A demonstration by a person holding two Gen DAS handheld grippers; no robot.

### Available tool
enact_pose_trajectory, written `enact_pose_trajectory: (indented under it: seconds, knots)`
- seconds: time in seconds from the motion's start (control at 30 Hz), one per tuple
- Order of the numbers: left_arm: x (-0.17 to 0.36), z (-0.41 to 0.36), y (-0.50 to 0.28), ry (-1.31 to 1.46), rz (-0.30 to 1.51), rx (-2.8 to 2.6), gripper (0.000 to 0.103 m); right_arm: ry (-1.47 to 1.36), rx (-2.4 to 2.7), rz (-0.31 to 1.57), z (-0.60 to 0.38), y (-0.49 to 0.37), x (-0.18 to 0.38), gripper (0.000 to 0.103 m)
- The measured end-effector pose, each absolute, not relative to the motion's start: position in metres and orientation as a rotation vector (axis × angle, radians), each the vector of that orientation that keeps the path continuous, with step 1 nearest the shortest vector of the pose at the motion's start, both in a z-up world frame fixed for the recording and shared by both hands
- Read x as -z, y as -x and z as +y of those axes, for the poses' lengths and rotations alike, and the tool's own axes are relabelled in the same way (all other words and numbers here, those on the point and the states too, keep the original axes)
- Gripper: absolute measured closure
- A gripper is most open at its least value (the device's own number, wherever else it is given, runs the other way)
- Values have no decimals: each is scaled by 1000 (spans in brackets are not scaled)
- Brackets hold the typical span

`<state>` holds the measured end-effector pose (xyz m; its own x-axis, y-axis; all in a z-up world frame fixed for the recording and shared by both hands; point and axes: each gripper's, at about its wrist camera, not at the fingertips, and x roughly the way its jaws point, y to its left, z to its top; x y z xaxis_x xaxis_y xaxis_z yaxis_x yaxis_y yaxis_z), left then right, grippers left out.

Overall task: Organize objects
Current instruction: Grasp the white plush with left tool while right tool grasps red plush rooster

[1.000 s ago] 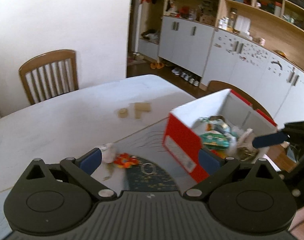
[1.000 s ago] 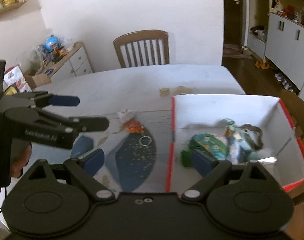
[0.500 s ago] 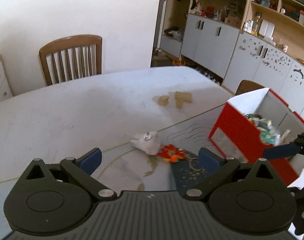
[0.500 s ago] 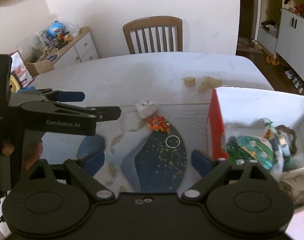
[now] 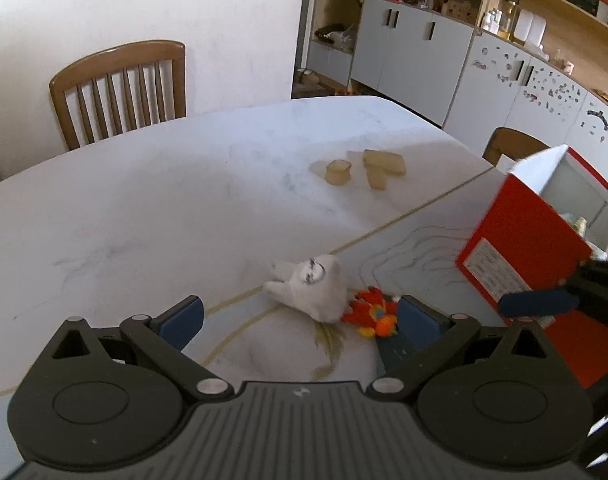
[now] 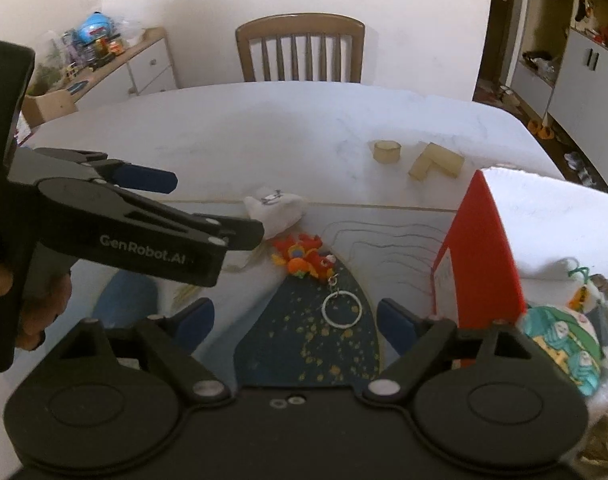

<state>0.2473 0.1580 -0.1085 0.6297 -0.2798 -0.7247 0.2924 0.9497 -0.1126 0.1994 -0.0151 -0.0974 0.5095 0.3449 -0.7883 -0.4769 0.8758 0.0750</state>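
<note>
White marble table (image 5: pixel 151 208) holds a white plush (image 5: pixel 310 286) touching an orange-red keychain (image 5: pixel 370 316) on its right; both lie at the far edge of a mat (image 6: pixel 308 344) with a dark speckled patch, and the keychain's metal ring (image 6: pixel 341 309) rests on that patch. The left gripper (image 5: pixel 299 316) is spread wide with nothing in it, the plush and keychain just beyond its blue pads (image 5: pixel 181 318). The right gripper (image 6: pixel 289 320) is also wide apart and empty, its jaws having just been closing a little, the ring lying between and slightly beyond its fingertips. A red-and-white box (image 6: pixel 484 248) stands at the right, toys inside. Two tan blocks (image 5: pixel 384 166) and a tan cylinder (image 5: pixel 338 171) lie farther off on the table.
</note>
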Motion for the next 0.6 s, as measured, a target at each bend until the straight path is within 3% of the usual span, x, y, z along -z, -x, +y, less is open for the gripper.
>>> enact_pose_trajectory:
  seconds: [0.53, 0.6]
  knots:
    - [135, 150, -288, -19, 854, 399, 1, 172, -504, 883, 3, -233, 127, 24]
    - [137, 149, -289, -26, 857, 400, 8, 168, -498, 886, 4, -235, 129, 26]
